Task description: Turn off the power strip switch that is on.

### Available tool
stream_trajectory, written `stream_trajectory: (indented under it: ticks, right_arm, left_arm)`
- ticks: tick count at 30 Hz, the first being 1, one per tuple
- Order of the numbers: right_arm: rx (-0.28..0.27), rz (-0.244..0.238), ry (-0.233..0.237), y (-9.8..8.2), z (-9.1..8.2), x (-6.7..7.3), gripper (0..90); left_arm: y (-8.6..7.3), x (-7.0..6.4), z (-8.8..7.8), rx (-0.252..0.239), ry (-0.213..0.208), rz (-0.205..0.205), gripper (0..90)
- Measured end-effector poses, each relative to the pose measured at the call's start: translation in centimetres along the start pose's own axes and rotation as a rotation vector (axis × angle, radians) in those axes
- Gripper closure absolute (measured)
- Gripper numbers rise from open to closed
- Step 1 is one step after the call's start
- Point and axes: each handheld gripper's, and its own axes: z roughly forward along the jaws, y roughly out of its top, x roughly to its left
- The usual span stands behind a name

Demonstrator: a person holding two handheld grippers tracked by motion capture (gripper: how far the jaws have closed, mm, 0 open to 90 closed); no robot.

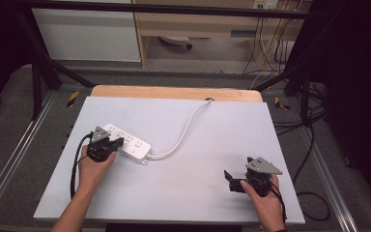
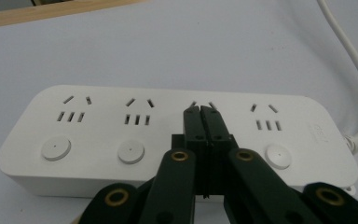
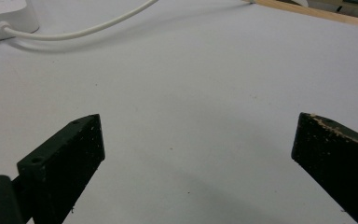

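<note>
The left gripper (image 2: 200, 109), jaws closed, pressed the power strip (image 2: 98, 135); the right gripper (image 3: 198, 140) gaped open well apart from the strip on bare table (image 1: 188, 188).

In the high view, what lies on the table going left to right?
Left gripper → power strip → white cable → right gripper.

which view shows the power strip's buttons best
The left gripper view: the power strip lies close up, its round buttons plain. The high view shows it small, and the right gripper view catches a corner.
</note>
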Motion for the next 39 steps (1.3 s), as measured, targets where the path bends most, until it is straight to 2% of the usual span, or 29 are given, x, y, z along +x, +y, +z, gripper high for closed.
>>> stream_trajectory:
  ticks: [20,24,39]
  right_arm:
    - [0.002,0.002,0.003,0.0,-0.01,0.0,2.6]
    - [0.022,0.009,0.018,0.03,-0.06,0.09,2.6]
    - [0.017,0.005,0.009,0.02,-0.03,0.08,2.6]
  left_arm:
    - [-0.14,-0.28,0.22,0.019,0.001,0.026,90.0]
    - [-0.16,-0.24,0.23,0.018,0.007,0.024,90.0]
    - [-0.25,-0.22,0.36,0.025,0.001,0.017,90.0]
